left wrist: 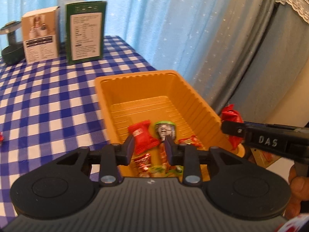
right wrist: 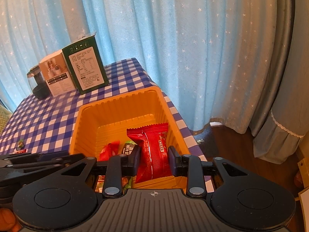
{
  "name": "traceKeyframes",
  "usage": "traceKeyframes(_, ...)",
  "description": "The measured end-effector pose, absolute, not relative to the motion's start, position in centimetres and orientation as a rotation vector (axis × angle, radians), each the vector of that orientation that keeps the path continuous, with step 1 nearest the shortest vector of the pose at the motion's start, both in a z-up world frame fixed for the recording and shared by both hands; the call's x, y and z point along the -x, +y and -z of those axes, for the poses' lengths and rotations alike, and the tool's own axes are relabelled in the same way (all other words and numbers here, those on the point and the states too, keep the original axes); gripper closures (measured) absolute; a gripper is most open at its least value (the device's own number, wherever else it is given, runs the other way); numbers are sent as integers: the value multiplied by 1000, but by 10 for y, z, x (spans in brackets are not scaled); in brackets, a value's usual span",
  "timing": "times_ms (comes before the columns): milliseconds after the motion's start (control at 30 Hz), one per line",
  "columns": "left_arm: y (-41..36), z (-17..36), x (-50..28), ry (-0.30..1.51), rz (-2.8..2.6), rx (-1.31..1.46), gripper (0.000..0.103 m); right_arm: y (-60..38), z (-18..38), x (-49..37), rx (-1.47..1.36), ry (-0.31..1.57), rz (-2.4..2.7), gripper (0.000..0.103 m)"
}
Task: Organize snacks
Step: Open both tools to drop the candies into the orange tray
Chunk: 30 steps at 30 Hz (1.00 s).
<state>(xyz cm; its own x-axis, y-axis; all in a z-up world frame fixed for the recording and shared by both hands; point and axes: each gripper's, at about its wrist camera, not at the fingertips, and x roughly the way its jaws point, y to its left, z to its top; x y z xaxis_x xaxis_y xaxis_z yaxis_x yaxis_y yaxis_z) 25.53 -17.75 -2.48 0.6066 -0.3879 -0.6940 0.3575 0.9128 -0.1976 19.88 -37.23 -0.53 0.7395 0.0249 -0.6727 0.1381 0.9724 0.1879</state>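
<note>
**Desk:** While both grippers hang over the table, what writing can be read?

**Photographer:** Only the white letters "DAS" on the side of the right gripper (left wrist: 227,130), which enters the left wrist view from the right edge. The green box (right wrist: 87,67) and the white box (right wrist: 57,74) at the upper left of the right wrist view carry printed panels, too small to read. The snack wrappers bear print that is too blurred to make out.

**Desk:** And the setting?

**Photographer:** A blue-and-white checked tablecloth (left wrist: 48,100) covers the table. Light blue curtains with small white stars (right wrist: 173,48) hang behind it, with a grey lace-trimmed curtain at the right. Wooden floor shows at the lower right. A dark appliance (right wrist: 37,85) stands beside the white box.

**Desk:** Where are the snacks?

**Photographer:** An orange plastic bin (right wrist: 85,116) sits at the table's right edge, several packets on its floor. The right gripper is clamped on a red snack packet (right wrist: 154,150), held upright above the bin's near end. The left gripper (left wrist: 148,147) hangs above the bin with its fingers (left wrist: 129,147) slightly apart; a smaller red packet (left wrist: 143,137) shows between them, lying in the bin apparently ungripped. Two loose sweets (right wrist: 20,147) lie on the cloth at the left.
</note>
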Motion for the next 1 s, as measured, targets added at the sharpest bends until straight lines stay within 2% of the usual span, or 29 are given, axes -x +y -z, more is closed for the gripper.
traceKeyframes(500, -135, 10, -233, 777, 342, 89, 71, -366, 0, -209, -280, 725, -8, 71)
traceKeyframes(567, -131, 9, -233, 773, 332, 95, 70, -366, -1, -209, -286, 724, -6, 62)
traceKeyframes(600, -130, 9, -231, 770, 327, 99, 70, -366, -2, -207, -292, 715, -1, 52)
traceKeyframes(633, -127, 8, -230, 767, 322, 102, 70, -367, -3, -205, -301, 704, 3, 48)
traceKeyframes(1000, -95, -2, -204, 744, 255, 104, 59, -354, -24, -180, -311, 687, -9, 47)
